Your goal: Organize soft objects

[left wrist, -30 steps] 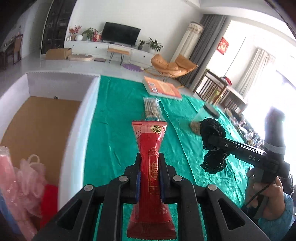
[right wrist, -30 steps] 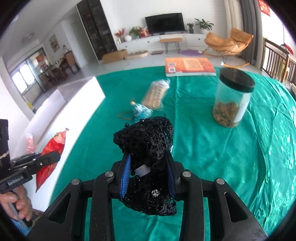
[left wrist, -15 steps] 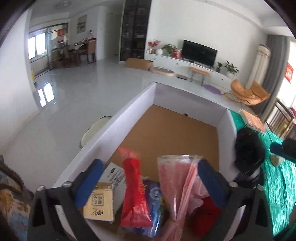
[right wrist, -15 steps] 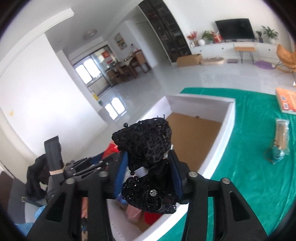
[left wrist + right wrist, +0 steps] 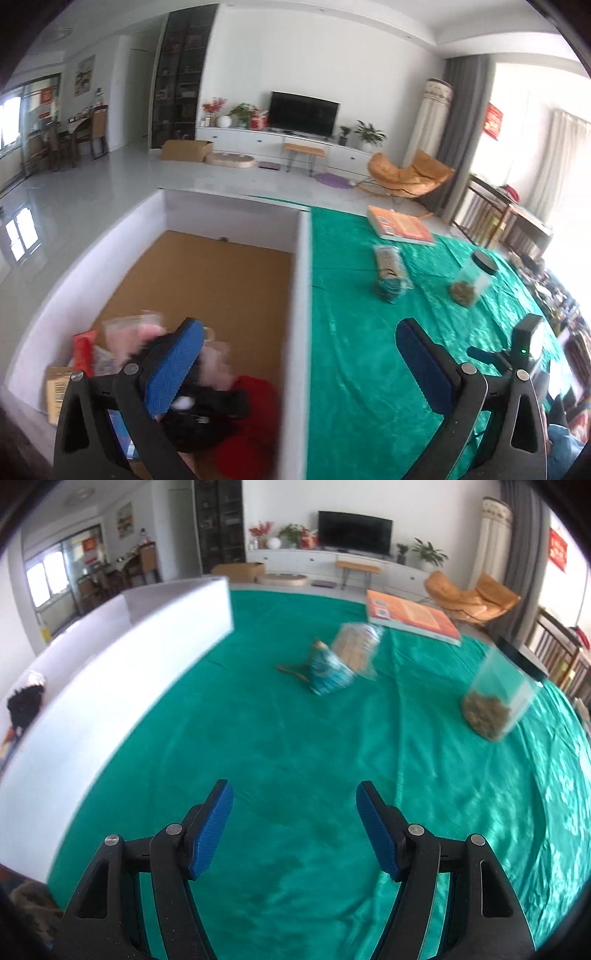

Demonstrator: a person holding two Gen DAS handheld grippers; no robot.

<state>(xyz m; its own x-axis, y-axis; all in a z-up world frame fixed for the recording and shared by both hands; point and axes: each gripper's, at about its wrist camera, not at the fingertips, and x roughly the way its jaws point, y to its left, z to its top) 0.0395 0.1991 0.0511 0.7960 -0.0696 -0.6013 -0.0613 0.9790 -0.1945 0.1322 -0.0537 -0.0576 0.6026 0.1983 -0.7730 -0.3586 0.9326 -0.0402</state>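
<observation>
The left gripper (image 5: 299, 349) has its blue pads spread wide with nothing between them, straddling the right wall of the white box (image 5: 301, 295). Under its left finger, at about 8 o'clock in the left wrist view, a black beaded pouch (image 5: 199, 424) lies in the box on a red soft item (image 5: 247, 417), with pinkish bags (image 5: 129, 336) and a red snack packet (image 5: 82, 350) just beyond; blur makes these hard to separate.

The right gripper (image 5: 294, 829) is likewise spread apart and empty, above the green tablecloth (image 5: 295, 746). At 12 o'clock from it lie a small teal pouch (image 5: 328, 672) touching a clear bag of sticks (image 5: 356, 642), an orange book (image 5: 410, 618) beyond, and a black-lidded jar (image 5: 498, 698) at 2 o'clock. The black pouch shows at 9 o'clock, inside the box.
</observation>
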